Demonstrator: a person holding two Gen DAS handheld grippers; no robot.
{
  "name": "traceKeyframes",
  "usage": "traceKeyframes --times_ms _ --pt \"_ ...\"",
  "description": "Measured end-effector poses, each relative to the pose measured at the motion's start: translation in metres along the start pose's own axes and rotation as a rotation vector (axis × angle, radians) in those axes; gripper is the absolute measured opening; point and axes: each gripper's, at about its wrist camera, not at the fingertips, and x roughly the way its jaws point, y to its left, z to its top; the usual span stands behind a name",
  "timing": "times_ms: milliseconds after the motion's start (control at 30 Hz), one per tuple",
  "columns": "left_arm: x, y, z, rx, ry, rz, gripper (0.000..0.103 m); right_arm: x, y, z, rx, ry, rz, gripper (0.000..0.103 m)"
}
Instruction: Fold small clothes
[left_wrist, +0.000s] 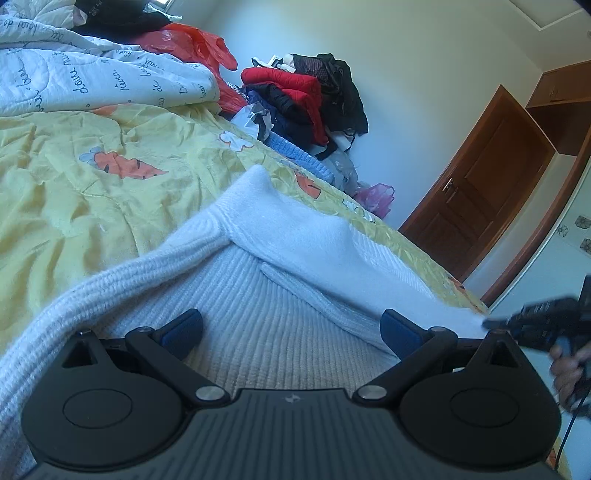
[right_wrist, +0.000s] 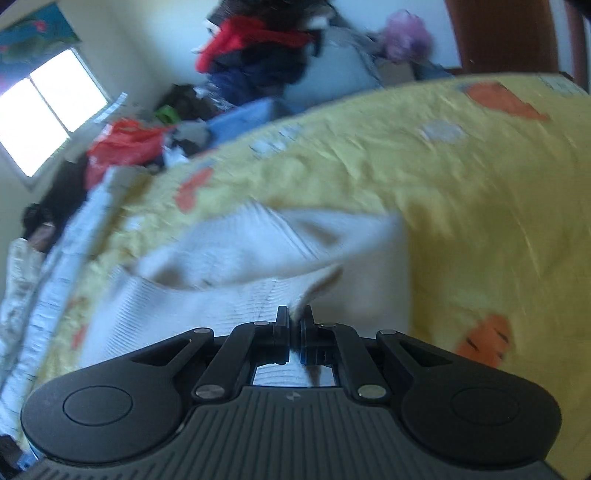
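**A:** What was the garment like, and where was it?

**B:** It was a white ribbed knit, a small sweater (left_wrist: 258, 332), lying on a yellow bedspread (left_wrist: 74, 206) printed with orange carrots. In the left wrist view the ribbing ran in fine parallel lines across the body. A thick ribbed band curved along its left edge, and a smoother, fleecier white fold lay over the far side, rising to a soft peak.

**A:** And the left gripper?

**B:** The left gripper (left_wrist: 291, 328) stood wide open over the sweater, its blue pads (left_wrist: 184, 328) well apart, with ribbed fabric between them but not pinched.

**A:** The right one?

**B:** The right gripper (right_wrist: 294, 325) was clamped on an edge of the sweater (right_wrist: 258, 243). A tuft of white cloth stuck up between the closed jaws, and the fabric beyond it was pulled up into a loose, raised flap. That view was blurred. In the left wrist view the right gripper (left_wrist: 495, 324) showed at the right edge, with a hand (left_wrist: 569, 369) on its grip.

**A:** What else was around?

**B:** A white quilt (left_wrist: 92, 77) with script lettering lay at the bed's far end, beside a red plastic bag (left_wrist: 192, 44). Past the bed stood a pile of clothes (left_wrist: 303, 99), red and dark, and a brown door (left_wrist: 480, 192).
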Motion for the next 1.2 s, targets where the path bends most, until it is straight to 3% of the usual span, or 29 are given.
traceKeyframes --times_ms 167,267,333,400,433,500,567,633,700,800,867,933,967,1067,1133,1167,1200 --pt "0.001 -0.001 0.001 0.007 0.003 0.006 0.103 0.023 -0.005 -0.031 0.008 0.011 -0.039 0.008" --pt "0.002 -0.001 0.001 0.008 0.004 0.006 0.103 0.021 -0.008 -0.035 0.016 -0.011 -0.057 0.016" --pt "0.002 -0.001 0.001 0.008 0.004 0.006 0.103 0.012 -0.006 -0.036 0.035 -0.031 -0.058 0.024" --pt "0.002 -0.001 0.001 0.008 0.004 0.006 0.103 -0.012 0.001 -0.044 0.030 -0.106 -0.066 0.052" --pt "0.002 -0.001 0.001 0.008 0.004 0.006 0.103 -0.026 0.004 -0.052 0.019 -0.157 -0.067 0.057" --pt "0.002 -0.002 0.001 0.011 0.005 0.012 0.103 -0.050 0.014 -0.073 -0.012 -0.234 -0.036 0.057" --pt "0.003 -0.012 0.003 0.039 0.010 0.070 0.103 -0.059 0.027 -0.089 -0.057 -0.237 -0.014 0.057" --pt "0.009 -0.037 0.006 0.143 0.018 0.139 0.103 -0.057 0.044 -0.101 -0.127 -0.234 -0.035 0.057" --pt "0.017 -0.061 0.008 0.259 -0.007 0.163 0.103 -0.045 0.062 -0.108 -0.207 -0.225 -0.062 0.058" --pt "0.034 -0.091 0.011 0.434 -0.048 0.183 0.103 -0.014 0.076 -0.106 -0.220 -0.204 -0.116 0.057" --pt "0.054 -0.102 0.011 0.524 -0.003 0.194 0.103 0.005 0.082 -0.105 -0.210 -0.194 -0.180 0.060" --pt "0.081 -0.098 0.005 0.575 0.119 0.227 0.103 0.024 0.082 -0.112 -0.208 -0.162 -0.230 0.069" --pt "0.090 -0.092 0.001 0.575 0.164 0.236 0.103 0.027 0.082 -0.119 -0.217 -0.190 -0.234 0.073" --pt "0.088 -0.073 0.008 0.456 0.184 0.176 0.103 0.030 0.085 -0.136 -0.274 -0.247 -0.258 0.077" --pt "0.085 -0.067 0.009 0.439 0.178 0.160 0.103 0.027 0.089 -0.143 -0.298 -0.252 -0.272 0.080" --pt "0.085 -0.067 0.009 0.441 0.179 0.161 0.103 0.025 0.090 -0.147 -0.311 -0.248 -0.283 0.084" --pt "0.085 -0.068 0.008 0.444 0.179 0.163 0.103 0.022 0.090 -0.151 -0.317 -0.233 -0.290 0.097"
